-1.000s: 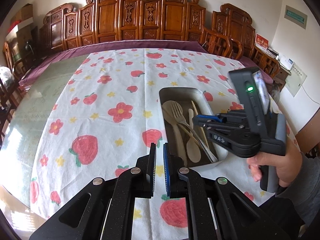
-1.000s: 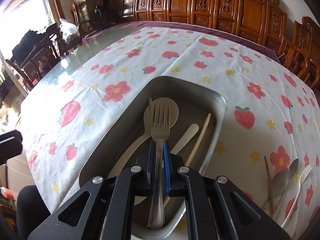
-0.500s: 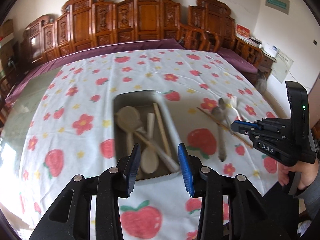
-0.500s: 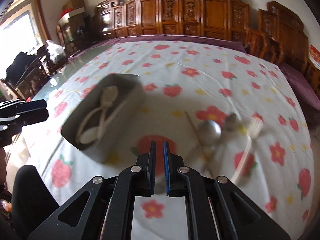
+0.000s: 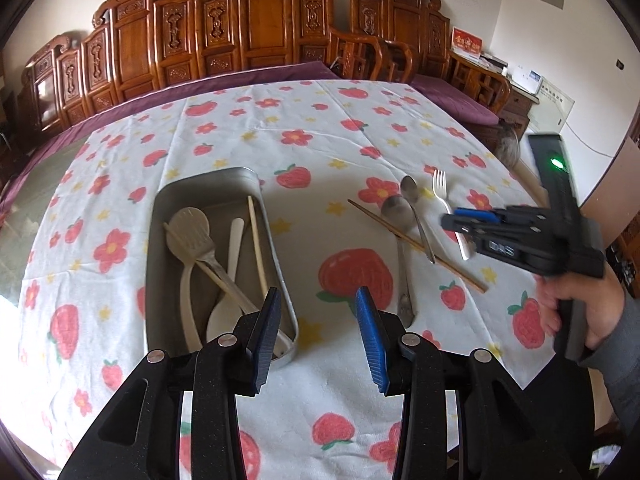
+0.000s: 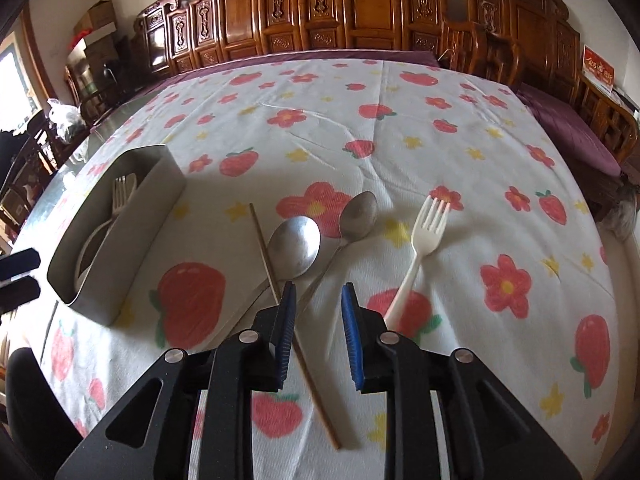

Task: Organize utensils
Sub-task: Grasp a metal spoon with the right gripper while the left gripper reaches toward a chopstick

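Where carved chairs (image 5: 256,36) stand, strawberry tablecloth (image 5: 312,148) spreads.

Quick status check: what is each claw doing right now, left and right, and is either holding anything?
Left claw: open, holding nothing, above the tablecloth beside the metal tray.
Right claw: jaws opening, nothing between them, over the loose utensils.

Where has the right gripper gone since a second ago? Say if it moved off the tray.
Yes. The right gripper, jaws opening and empty, moved right, off the metal tray, which now sits at its left, to above the two metal spoons on the tablecloth.
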